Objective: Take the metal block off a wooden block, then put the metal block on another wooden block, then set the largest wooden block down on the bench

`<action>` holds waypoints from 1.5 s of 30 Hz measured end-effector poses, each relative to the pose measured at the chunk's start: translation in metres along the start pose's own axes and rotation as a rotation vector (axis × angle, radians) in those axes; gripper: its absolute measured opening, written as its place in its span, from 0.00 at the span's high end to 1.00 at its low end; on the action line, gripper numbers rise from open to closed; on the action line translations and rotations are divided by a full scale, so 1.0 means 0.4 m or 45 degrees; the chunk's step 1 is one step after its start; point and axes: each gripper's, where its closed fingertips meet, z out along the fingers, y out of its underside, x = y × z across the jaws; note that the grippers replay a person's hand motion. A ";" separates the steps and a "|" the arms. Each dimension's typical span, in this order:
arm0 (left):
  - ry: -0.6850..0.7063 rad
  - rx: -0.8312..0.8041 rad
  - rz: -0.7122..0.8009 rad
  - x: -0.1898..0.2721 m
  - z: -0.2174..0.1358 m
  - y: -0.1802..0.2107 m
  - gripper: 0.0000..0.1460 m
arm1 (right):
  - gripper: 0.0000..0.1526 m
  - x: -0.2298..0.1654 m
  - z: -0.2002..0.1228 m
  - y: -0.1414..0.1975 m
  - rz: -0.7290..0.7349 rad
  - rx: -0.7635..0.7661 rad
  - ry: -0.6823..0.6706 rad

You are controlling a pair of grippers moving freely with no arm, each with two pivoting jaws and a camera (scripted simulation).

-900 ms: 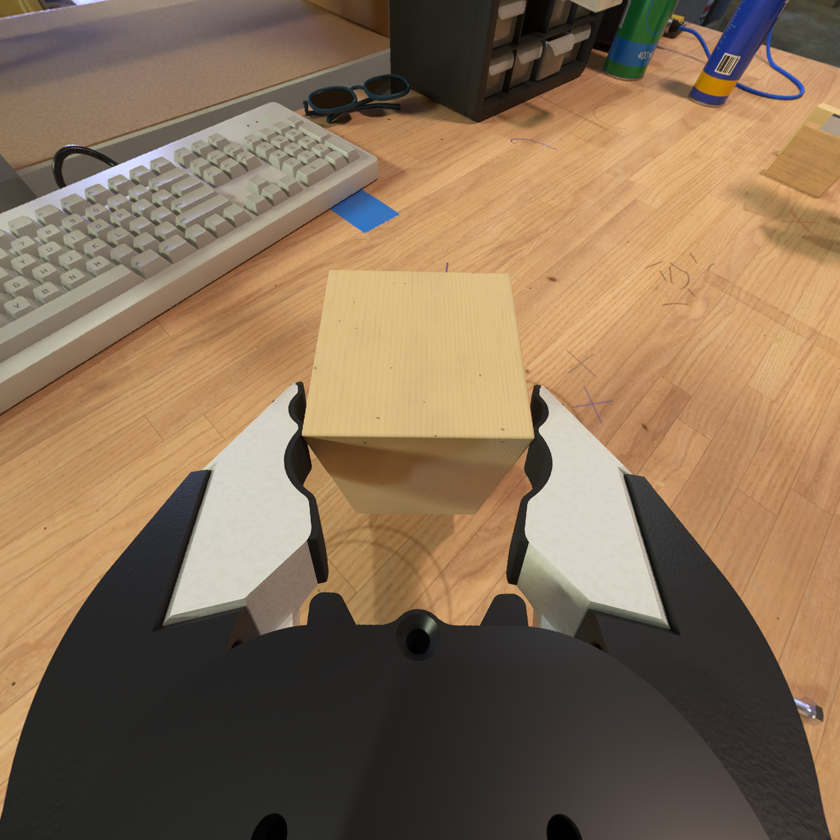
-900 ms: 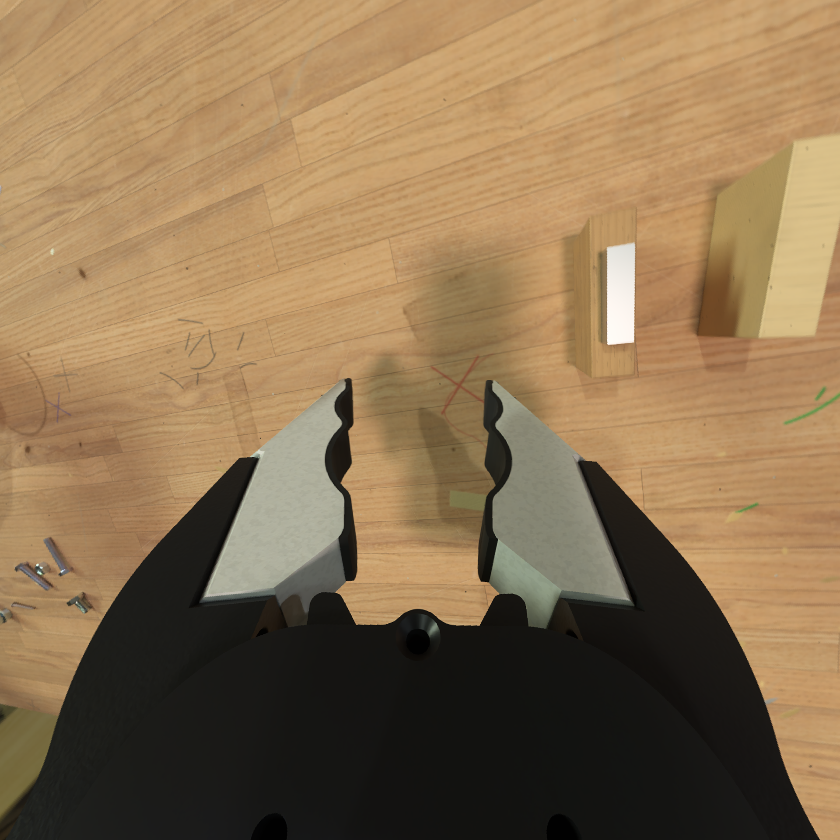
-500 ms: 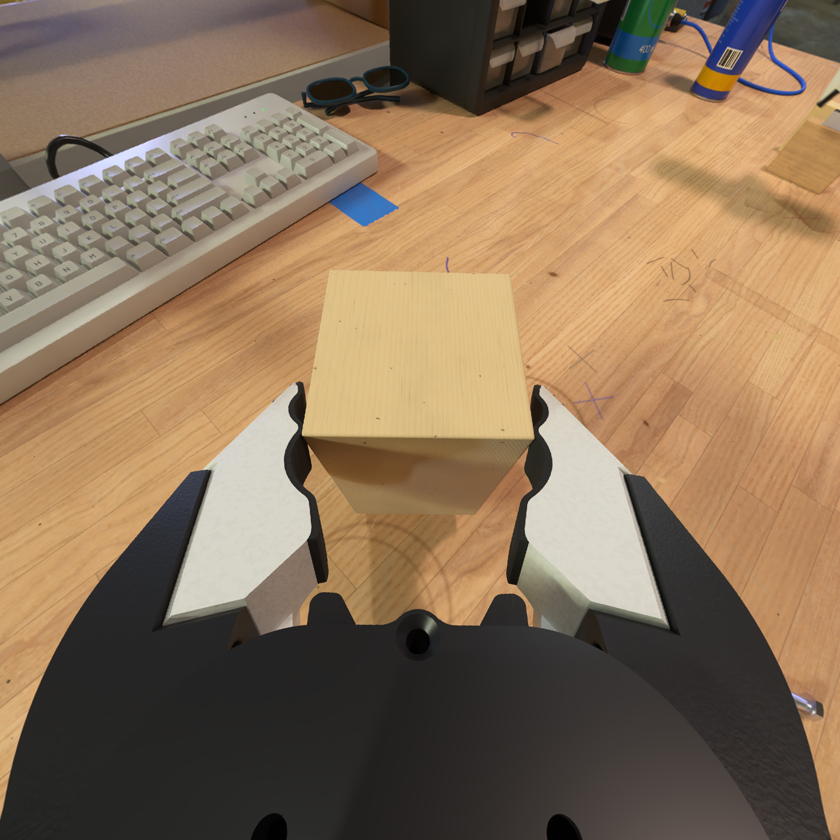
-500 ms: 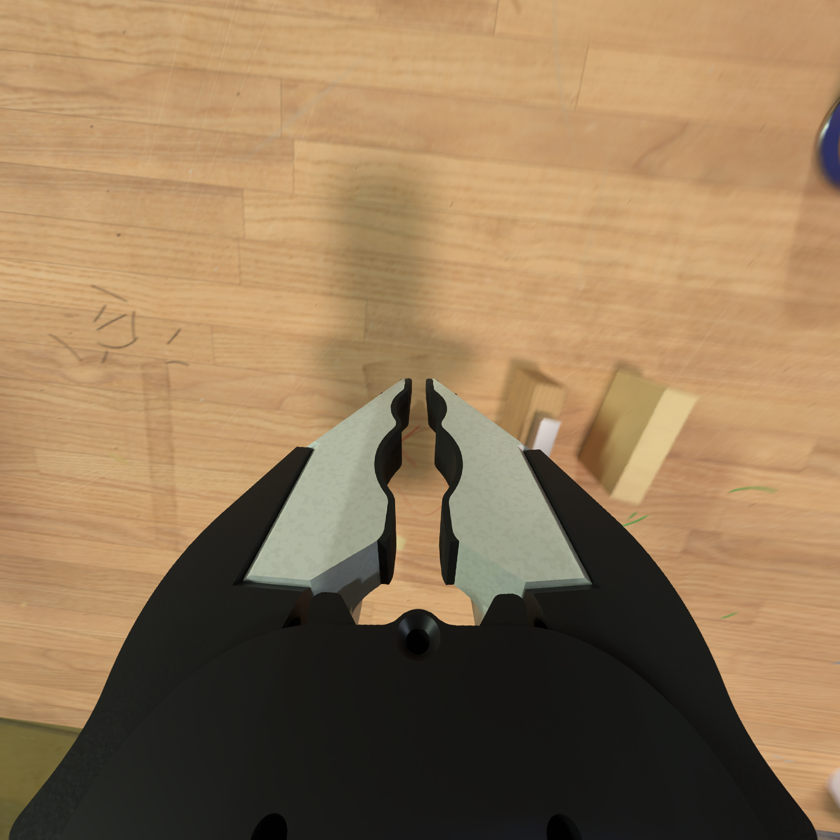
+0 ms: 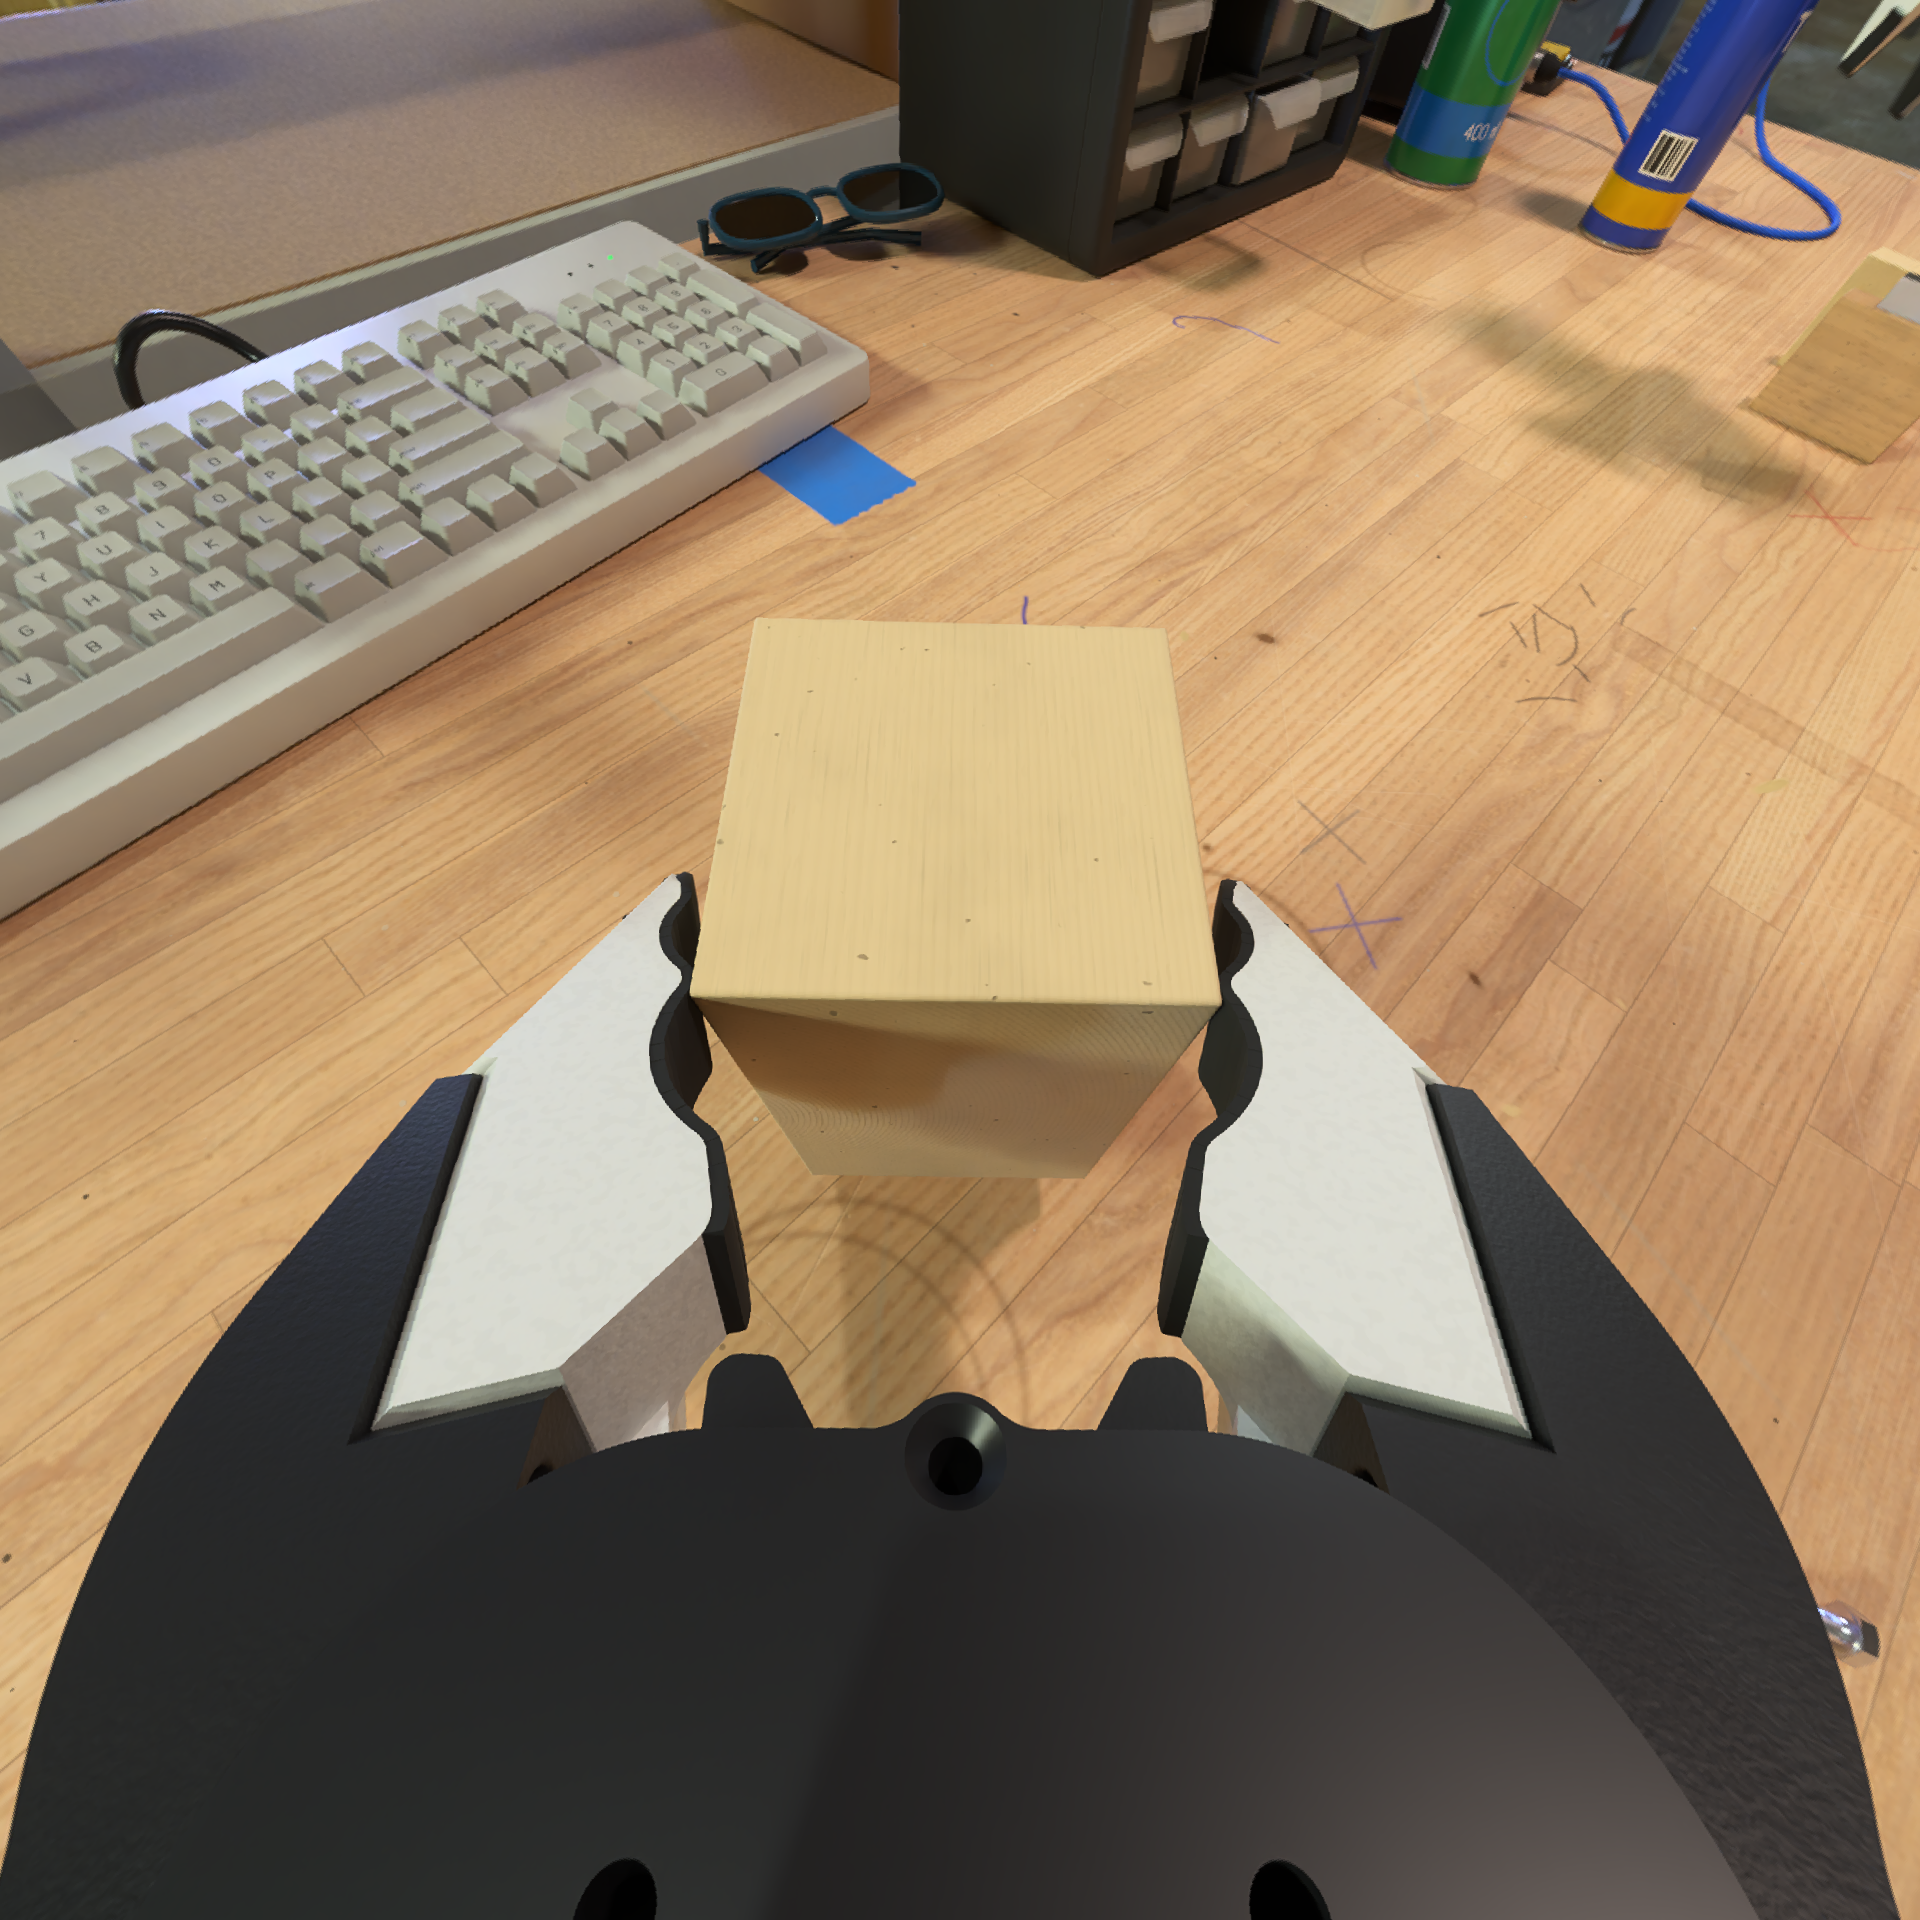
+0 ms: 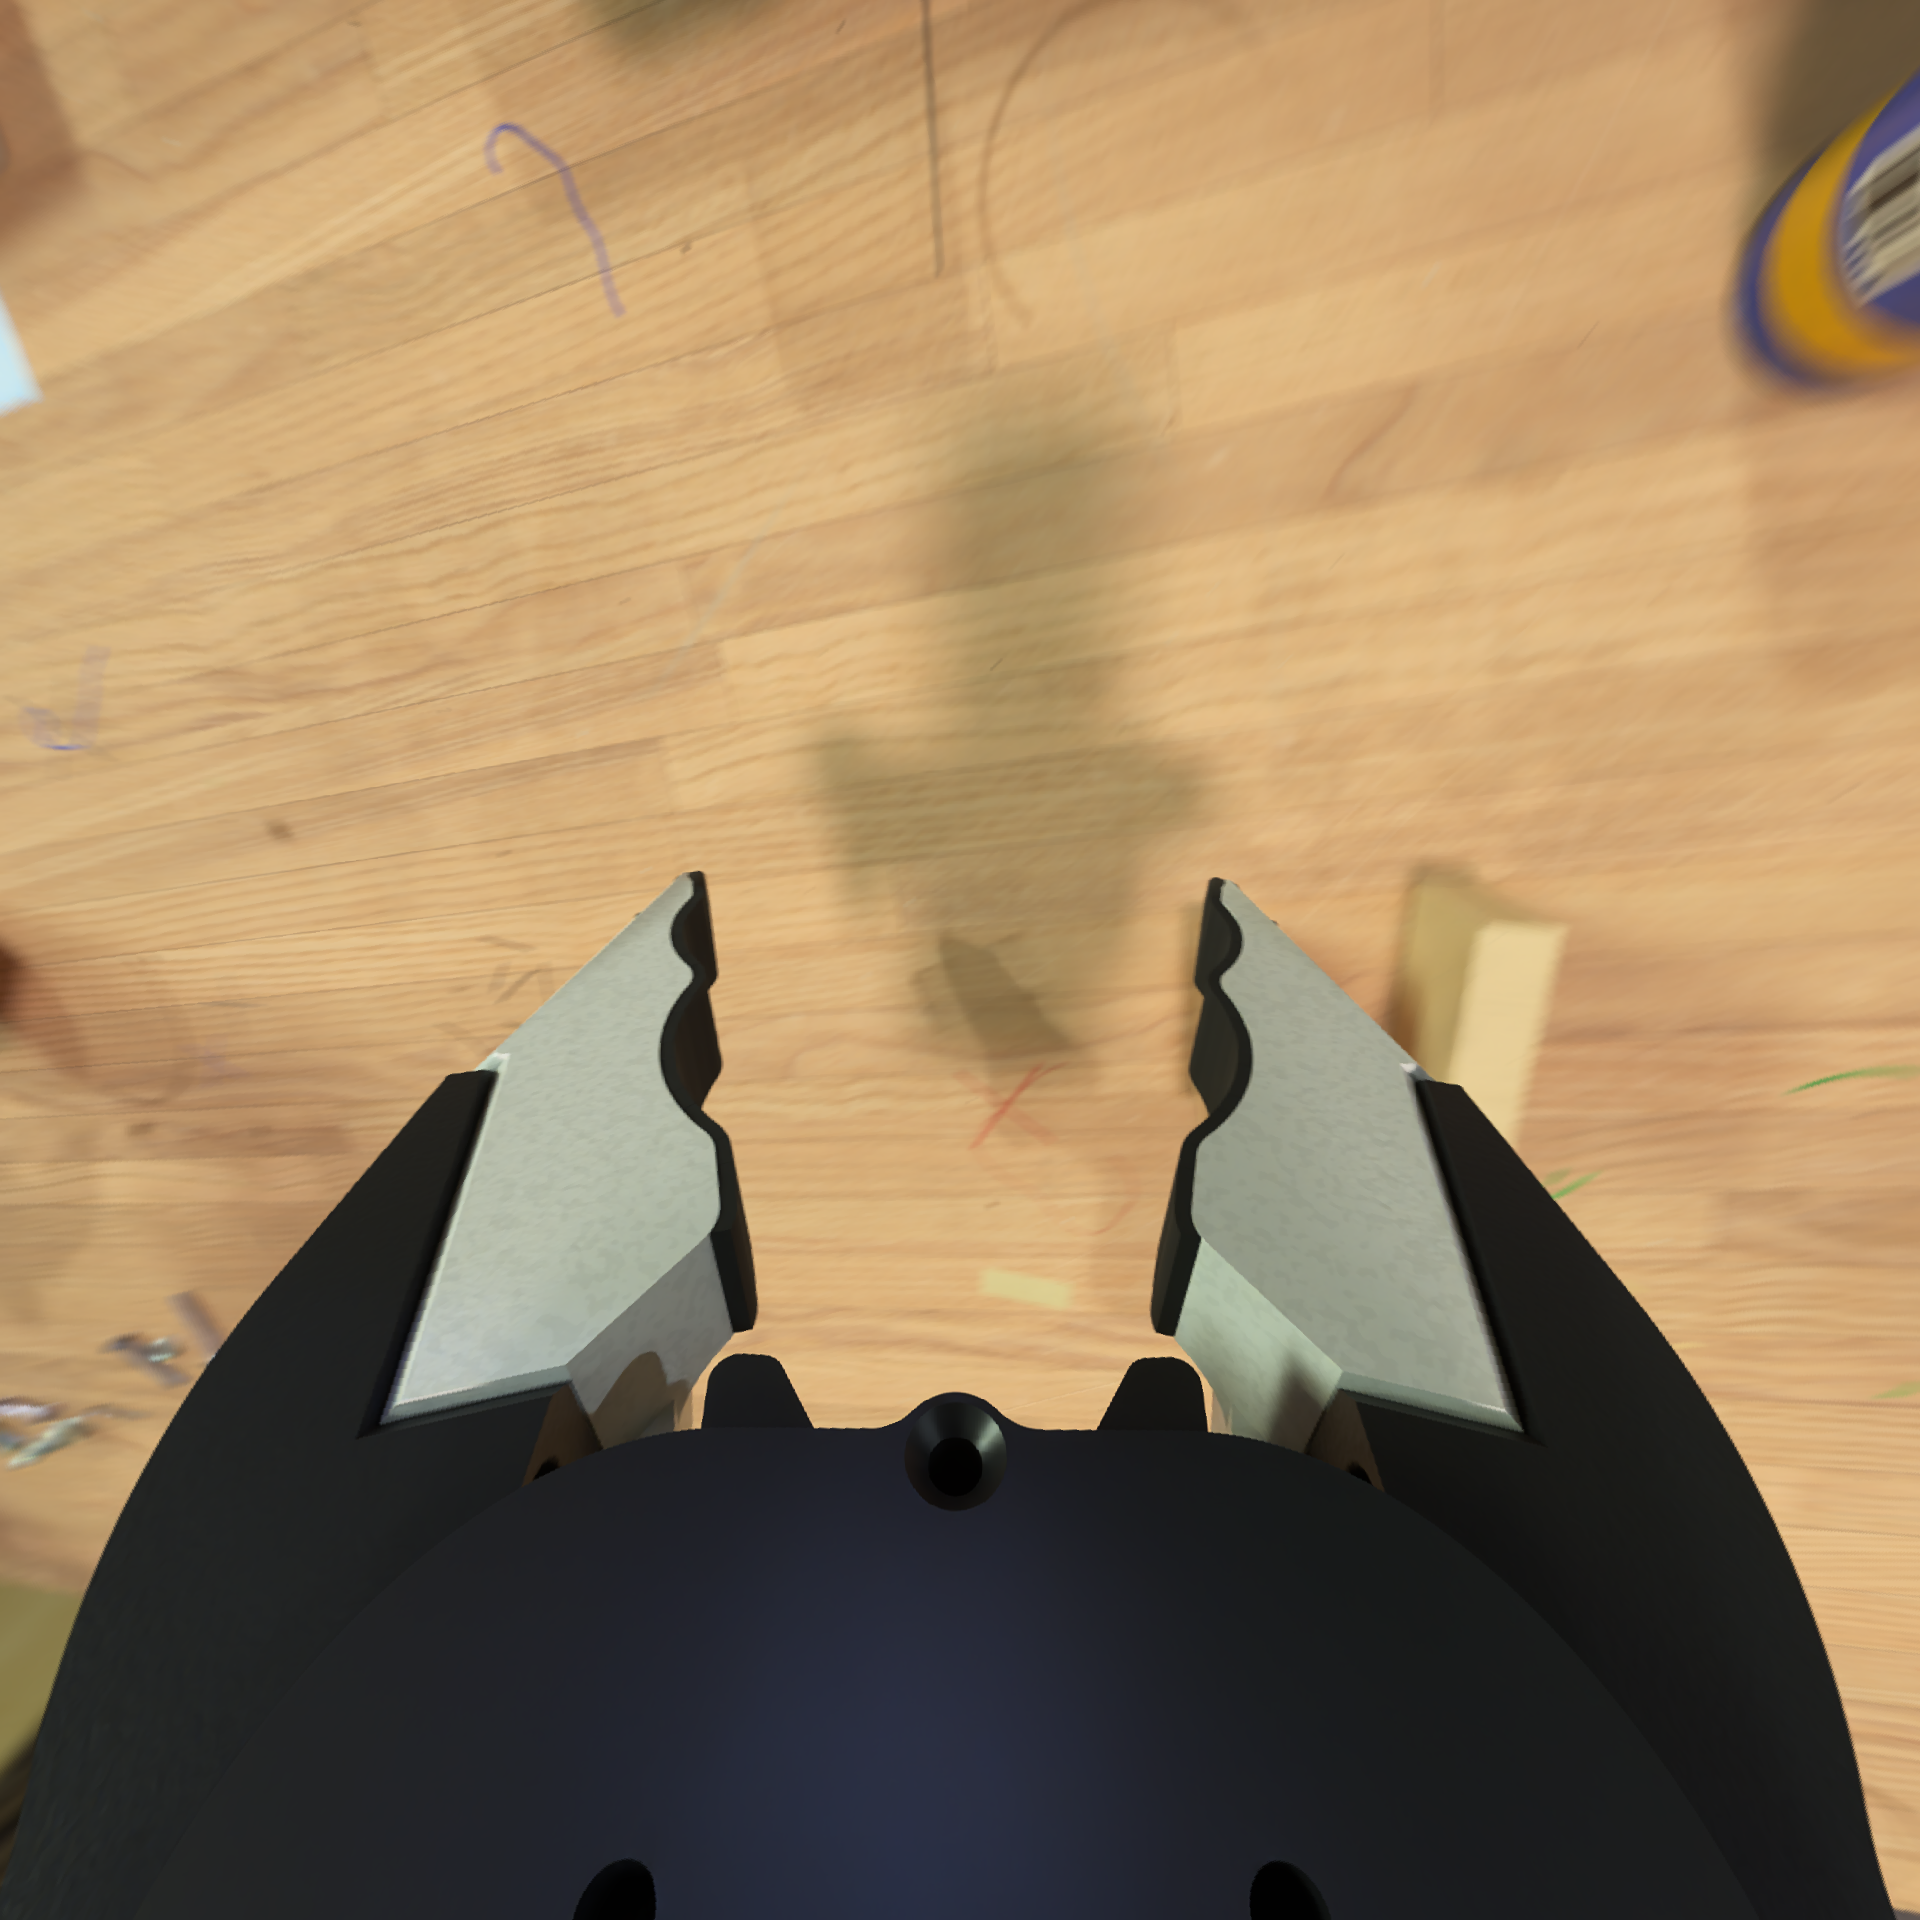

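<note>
My left gripper (image 5: 956, 894) is shut on the largest wooden block (image 5: 951, 790), a pale cube held between both fingers just over the bench (image 5: 1455, 1039). Far right in the left wrist view, a small wooden block (image 5: 1849, 384) stands with the grey metal block (image 5: 1903, 296) on top, cut by the frame edge. My right gripper (image 6: 956, 883) is open and empty, looking down from high above the bench (image 6: 520, 623). A wooden block (image 6: 1486, 997) lies just right of its right finger, partly hidden. The metal block does not show in the blurred right wrist view.
A beige keyboard (image 5: 364, 468) lies at the left, with blue tape (image 5: 836, 473) by its corner. Sunglasses (image 5: 821, 213), a black drawer unit (image 5: 1122, 114), a green can (image 5: 1455, 94) and a blue-yellow can (image 5: 1673, 135) (image 6: 1839, 260) stand at the back. Loose screws (image 6: 62, 1413) lie left.
My right gripper nearly closed half a second ago and has opened wide, while rising and drifting so the blocks slid to its right. My left gripper kept hold of the large block, barely moving.
</note>
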 end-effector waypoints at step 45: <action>-0.020 -0.072 0.033 0.003 0.018 0.028 0.33 | 0.94 0.202 0.060 0.197 -0.122 -0.297 0.182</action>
